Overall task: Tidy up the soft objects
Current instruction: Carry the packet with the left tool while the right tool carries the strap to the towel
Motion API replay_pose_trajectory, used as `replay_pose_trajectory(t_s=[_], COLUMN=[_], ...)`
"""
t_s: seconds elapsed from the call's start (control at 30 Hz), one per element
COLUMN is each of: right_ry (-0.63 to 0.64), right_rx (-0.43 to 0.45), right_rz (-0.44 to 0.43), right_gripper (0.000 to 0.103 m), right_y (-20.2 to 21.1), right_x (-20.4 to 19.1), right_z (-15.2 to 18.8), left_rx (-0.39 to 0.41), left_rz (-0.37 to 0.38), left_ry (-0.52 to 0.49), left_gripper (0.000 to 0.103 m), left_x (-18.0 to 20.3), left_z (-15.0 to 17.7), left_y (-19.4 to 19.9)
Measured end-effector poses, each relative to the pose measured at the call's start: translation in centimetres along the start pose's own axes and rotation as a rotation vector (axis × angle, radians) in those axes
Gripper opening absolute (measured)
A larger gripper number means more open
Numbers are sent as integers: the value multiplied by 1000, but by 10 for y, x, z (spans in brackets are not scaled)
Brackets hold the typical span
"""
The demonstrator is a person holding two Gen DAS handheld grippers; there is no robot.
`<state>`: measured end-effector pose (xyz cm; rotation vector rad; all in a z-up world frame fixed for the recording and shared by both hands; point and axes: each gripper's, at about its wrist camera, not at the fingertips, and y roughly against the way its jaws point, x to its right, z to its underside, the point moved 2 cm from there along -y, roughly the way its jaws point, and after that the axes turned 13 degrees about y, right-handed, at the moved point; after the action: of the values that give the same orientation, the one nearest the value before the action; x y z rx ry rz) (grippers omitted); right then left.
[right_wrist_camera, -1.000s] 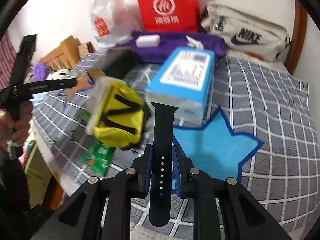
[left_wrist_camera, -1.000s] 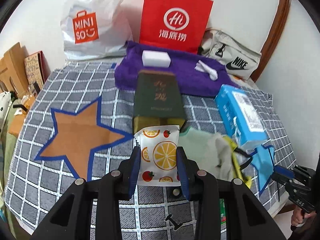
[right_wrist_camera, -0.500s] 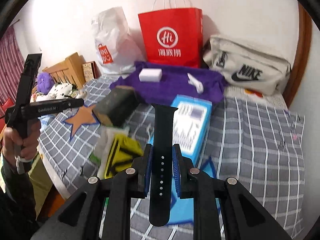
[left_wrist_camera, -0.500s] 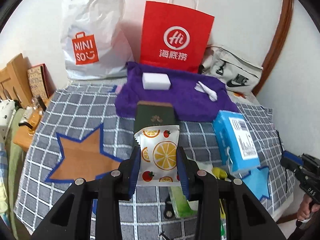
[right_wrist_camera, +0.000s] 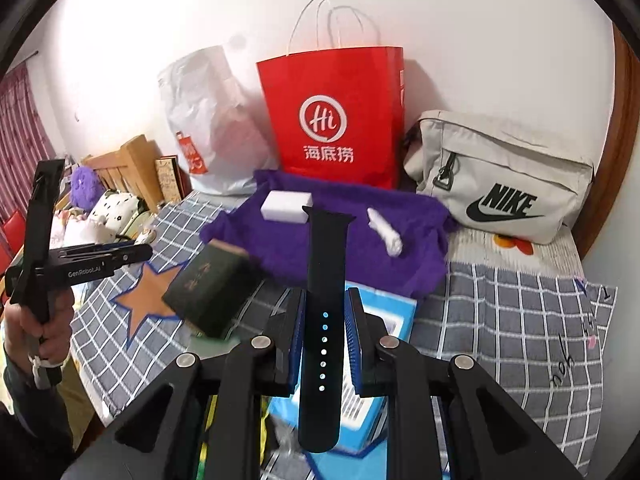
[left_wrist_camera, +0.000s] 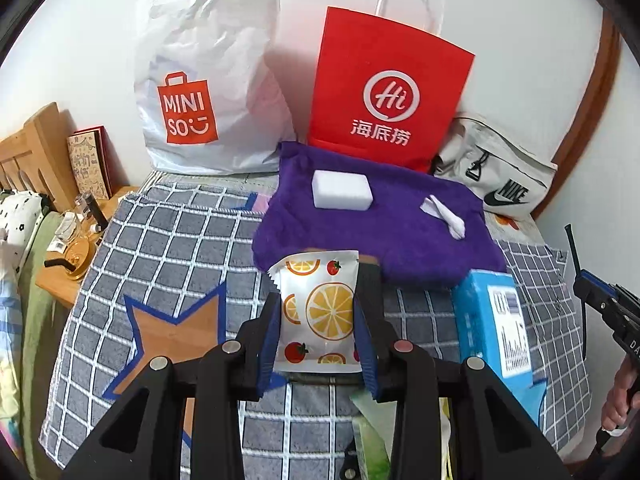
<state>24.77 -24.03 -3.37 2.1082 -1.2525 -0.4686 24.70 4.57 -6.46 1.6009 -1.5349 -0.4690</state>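
Fruit packet [left_wrist_camera: 318,312], white with orange slices and little tomatoes on it, is pinched between the two blue pads of the left tongs [left_wrist_camera: 318,330]. It stands up straight and is held in the air over the checked cloth [left_wrist_camera: 168,248] on the desk. The left tongs are closed tight against both sides of the packet.

The right tongs [right_wrist_camera: 325,340] are closed on a black watch strap [right_wrist_camera: 325,320]. The strap points up and away, with its row of small holes showing between the pads. It is also up in the air, above a blue box [right_wrist_camera: 384,320].

Behind them lies a purple towel [left_wrist_camera: 380,236] on the checked cloth. A white sponge block [left_wrist_camera: 341,190] and a small white rolled thing [left_wrist_camera: 444,210] sit on the towel, well apart from each other. A dark green box [right_wrist_camera: 212,284] sits tilted near the front edge of the towel, just beside an orange star [left_wrist_camera: 180,328] with a blue edge.

At the back, by the wall, stand a red paper bag [left_wrist_camera: 384,92] and a white plastic bag [left_wrist_camera: 204,76]. A grey Nike bag [right_wrist_camera: 504,176] lies to the right of the red bag.
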Motion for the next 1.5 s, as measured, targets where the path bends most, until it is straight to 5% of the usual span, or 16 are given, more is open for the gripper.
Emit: replay_pose_trajectory(t_s=[0.7, 1.5], right_ry=[-10, -87], right_rx=[-29, -221], right_rz=[-7, -7], right_gripper=[19, 20], right_y=[-101, -200], right_x=[58, 109], right_z=[-62, -30], left_rx=[-57, -207], left_rz=[-9, -27], left_ry=[7, 11], left_gripper=[34, 34], left_x=[18, 25], left_z=[-59, -78], left_y=[-78, -177])
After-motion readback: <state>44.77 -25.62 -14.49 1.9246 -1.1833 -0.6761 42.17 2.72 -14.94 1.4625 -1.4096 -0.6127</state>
